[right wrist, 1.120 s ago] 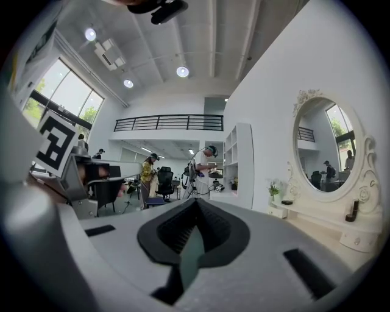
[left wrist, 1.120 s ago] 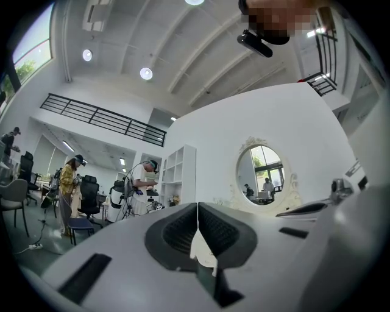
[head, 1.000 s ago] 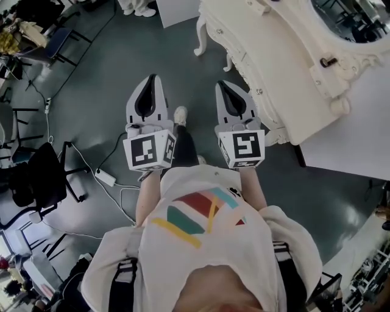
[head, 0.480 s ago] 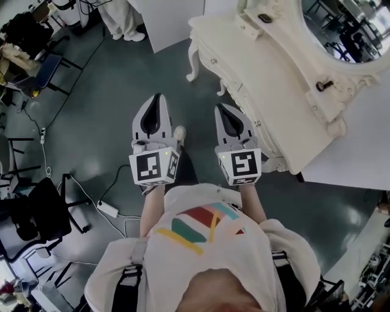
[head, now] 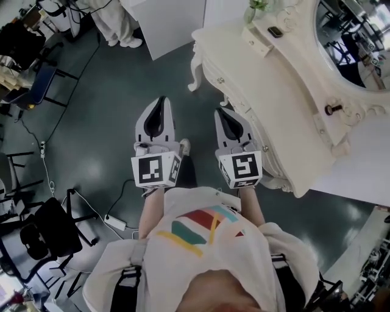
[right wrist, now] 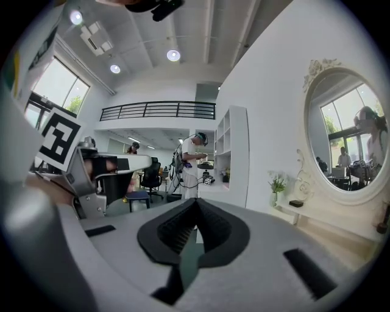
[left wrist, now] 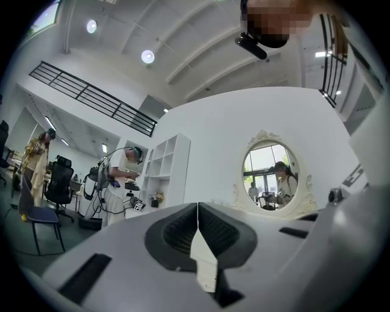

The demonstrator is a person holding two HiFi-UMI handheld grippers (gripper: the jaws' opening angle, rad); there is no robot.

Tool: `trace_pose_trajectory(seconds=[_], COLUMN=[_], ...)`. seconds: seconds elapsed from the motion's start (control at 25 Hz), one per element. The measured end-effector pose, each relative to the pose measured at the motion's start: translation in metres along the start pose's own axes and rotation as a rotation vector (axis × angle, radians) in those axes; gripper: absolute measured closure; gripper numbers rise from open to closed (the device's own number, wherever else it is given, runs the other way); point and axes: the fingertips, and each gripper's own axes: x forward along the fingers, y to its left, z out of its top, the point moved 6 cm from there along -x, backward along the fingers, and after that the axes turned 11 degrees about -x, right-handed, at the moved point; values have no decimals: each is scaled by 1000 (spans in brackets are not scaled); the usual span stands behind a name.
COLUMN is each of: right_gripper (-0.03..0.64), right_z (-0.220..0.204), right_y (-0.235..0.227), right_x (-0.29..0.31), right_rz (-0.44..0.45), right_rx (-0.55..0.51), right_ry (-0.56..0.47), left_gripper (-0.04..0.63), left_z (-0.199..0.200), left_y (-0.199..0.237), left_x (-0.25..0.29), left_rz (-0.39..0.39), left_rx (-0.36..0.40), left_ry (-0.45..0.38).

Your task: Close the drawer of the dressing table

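The cream dressing table (head: pixel 277 91) with its oval mirror (head: pixel 359 42) stands at the upper right of the head view. Small knobs (head: pixel 220 80) dot its front; I cannot tell from here which drawer stands out. My left gripper (head: pixel 161 99) hovers over the dark floor, left of the table, jaws shut and empty. My right gripper (head: pixel 220 111) is shut and empty too, close beside the table's front edge. In the left gripper view the shut gripper (left wrist: pixel 197 206) points towards the mirror (left wrist: pixel 274 177). In the right gripper view the shut gripper (right wrist: pixel 196 203) has the mirror (right wrist: pixel 350 134) to its right.
A white shelf cabinet (head: pixel 167 18) stands behind the table's far end, with a person in white (head: pixel 116 24) beside it. Office chairs (head: pixel 39 228) and a power strip with cables (head: pixel 116 222) lie on the floor at left. A white partition (head: pixel 365 170) borders the table's near end.
Both grippers have travelled along the table's front, side by side; more of the tabletop and mirror now shows. Both jaws stay shut.
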Motion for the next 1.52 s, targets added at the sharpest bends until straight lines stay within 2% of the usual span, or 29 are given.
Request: trace_pose_trajectory(seconds=[0.32,0.72,1.04,1.52], right_gripper=[617,617,617,617], right_z=[25,32,16,6], right_y=[-31,-70,-101,-151], right_x=[92,165,170,186], right_rz=[-75,-200,-292,-323], right_rx=[10,14,31,41], right_ry=[24,78,134,109], left_gripper=[588,588,588,588], left_z=[18,23,1,-10], left_y=[46,71,57,18], left_x=[101,197,232,282], left_rz=[-80,-205,-275,-333], left_rx=[-15,-14,-43,-31], left_ry=[15,21,68,69])
